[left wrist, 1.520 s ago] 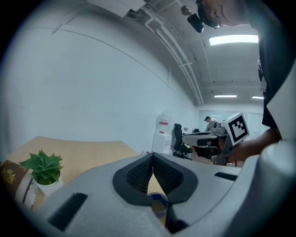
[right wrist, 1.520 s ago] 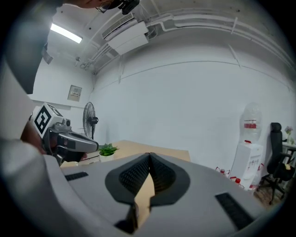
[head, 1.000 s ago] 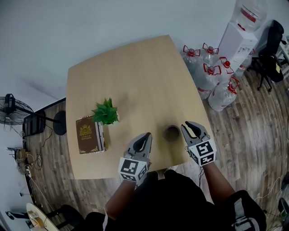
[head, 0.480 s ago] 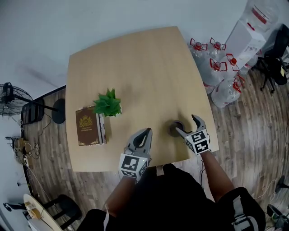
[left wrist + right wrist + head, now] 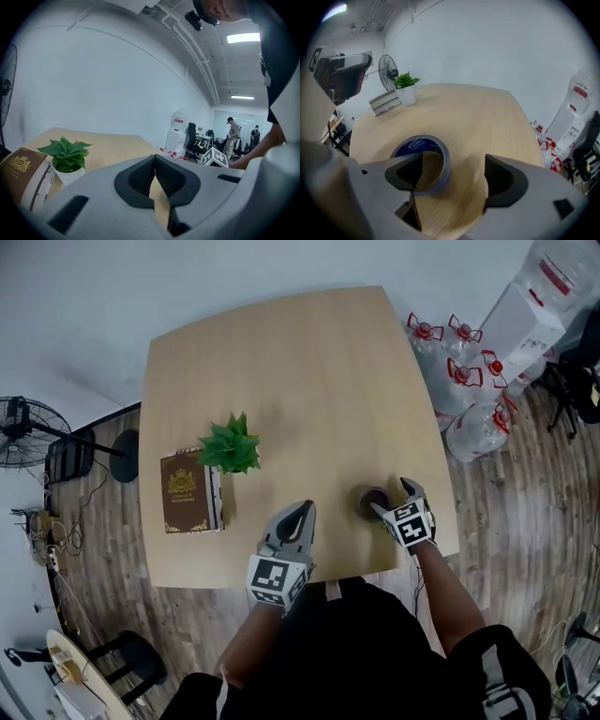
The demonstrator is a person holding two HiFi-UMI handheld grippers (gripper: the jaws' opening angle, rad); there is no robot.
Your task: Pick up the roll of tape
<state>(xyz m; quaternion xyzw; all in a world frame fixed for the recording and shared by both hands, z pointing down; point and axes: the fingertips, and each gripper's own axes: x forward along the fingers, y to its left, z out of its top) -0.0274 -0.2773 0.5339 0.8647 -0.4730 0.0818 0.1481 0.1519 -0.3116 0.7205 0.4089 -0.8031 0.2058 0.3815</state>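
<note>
Wooden table (image 5: 281, 362), corner by the person's right: roll of tape (image 5: 423, 140) lying flat, right gripper (image 5: 452, 176) spread wide astride one wall; left gripper (image 5: 154, 159) closed, empty. Risk: an off-centre pinch may skid or tip it.

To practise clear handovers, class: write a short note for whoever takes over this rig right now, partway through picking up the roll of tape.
Left hand-held gripper: shut, empty, over the near edge of the wooden table.
Right hand-held gripper: open, down at the roll of tape; one wall of the roll stands between its jaws, pads not pressing.
Roll of tape: lying flat on the table near its front right corner.
Done: the approach.
Left: close on the roll's wall, then lift.
</note>
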